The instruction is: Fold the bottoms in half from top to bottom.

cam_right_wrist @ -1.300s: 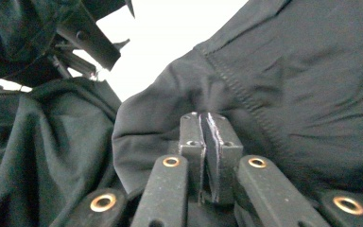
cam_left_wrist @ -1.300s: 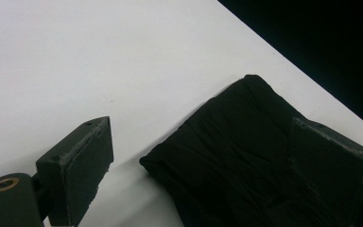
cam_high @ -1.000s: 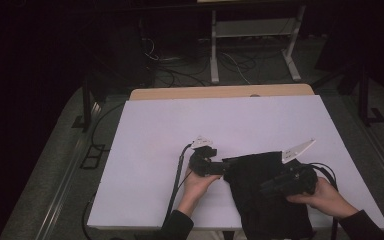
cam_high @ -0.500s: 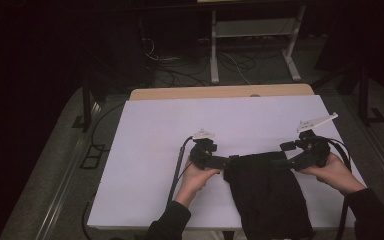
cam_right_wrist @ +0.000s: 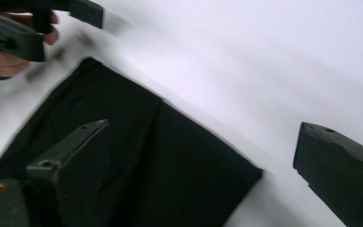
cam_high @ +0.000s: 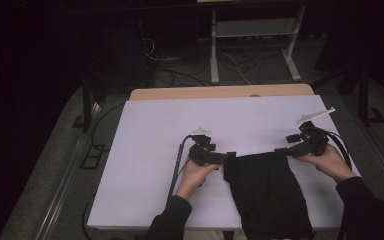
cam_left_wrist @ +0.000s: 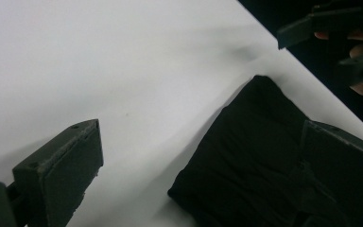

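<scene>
change: right tongs (cam_high: 282, 150) sat over the middle of the black cloth (cam_high: 265, 192) a second ago; now out at the cloth's far right corner, jaws have just been opening, nothing pinched between them. Left tongs (cam_high: 229, 156) drifted a little, same corner. Cloth was bunched earlier, its top edge now stretched flat between both tongs.
left tongs state: jaws apart in the left gripper view (cam_left_wrist: 189, 175); one jaw over bare white, the other lies on the cloth corner; no pinch seen.
right tongs state: wide open (cam_right_wrist: 208, 175); one jaw over the cloth, the other over bare surface, cloth corner between them and not clamped.
cloth place: near edge of the surface (cam_high: 155, 150), right of centre, lower end hanging off the front edge.
materials: cloth matte black, soft, folded with a thick rounded edge, roughly rectangular; surface smooth white sheet, wooden strip at its far edge; jaws blocky dark pads.
view differences: high view gives the hands (cam_high: 196, 172), sleeves and trailing cables; left gripper view gives the cloth's layered fold (cam_left_wrist: 246, 156) and the other tongs far off; right gripper view gives a crease running down the cloth (cam_right_wrist: 137, 156).
</scene>
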Motion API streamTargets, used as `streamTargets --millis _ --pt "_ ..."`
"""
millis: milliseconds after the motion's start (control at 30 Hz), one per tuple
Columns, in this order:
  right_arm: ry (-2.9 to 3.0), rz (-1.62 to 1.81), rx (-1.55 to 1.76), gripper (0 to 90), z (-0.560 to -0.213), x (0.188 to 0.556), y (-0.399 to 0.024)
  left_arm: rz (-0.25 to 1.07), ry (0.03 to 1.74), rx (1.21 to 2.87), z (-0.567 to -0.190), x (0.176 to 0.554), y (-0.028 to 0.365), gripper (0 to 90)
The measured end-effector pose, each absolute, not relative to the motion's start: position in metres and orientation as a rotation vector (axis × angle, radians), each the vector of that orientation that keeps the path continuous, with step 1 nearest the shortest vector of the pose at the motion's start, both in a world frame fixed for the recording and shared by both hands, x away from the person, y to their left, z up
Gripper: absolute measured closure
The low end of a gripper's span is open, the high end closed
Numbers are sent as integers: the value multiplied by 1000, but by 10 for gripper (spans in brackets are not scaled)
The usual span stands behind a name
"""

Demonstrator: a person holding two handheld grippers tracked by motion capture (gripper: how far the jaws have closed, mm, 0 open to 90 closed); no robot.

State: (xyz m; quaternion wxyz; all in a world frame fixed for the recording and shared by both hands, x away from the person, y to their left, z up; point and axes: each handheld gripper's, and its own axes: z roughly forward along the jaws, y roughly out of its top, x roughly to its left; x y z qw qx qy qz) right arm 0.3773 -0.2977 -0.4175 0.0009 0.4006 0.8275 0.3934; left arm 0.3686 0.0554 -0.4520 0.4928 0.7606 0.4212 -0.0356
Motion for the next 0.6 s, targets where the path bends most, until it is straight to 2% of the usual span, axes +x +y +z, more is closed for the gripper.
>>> streamTargets --millis 100,133,233,300,433,600 --pt "2601 1258 1284 93 -427 383 -303 -108 1026 1858 -457 369 53 18" --pt "2605 1272 1289 126 -429 384 -305 -108 1016 1868 -457 368 52 38" --pt "2614 1271 1304 143 -437 386 -309 -134 994 1884 -460 367 48 84" --pt "2618 1261 1313 170 -441 387 -311 -147 977 1899 -461 366 46 148" --pt "2618 1288 1311 220 -448 386 -316 -161 982 1908 -463 366 45 165" --pt "2639 1286 1296 289 -455 384 -319 -176 988 1918 -463 366 44 303"
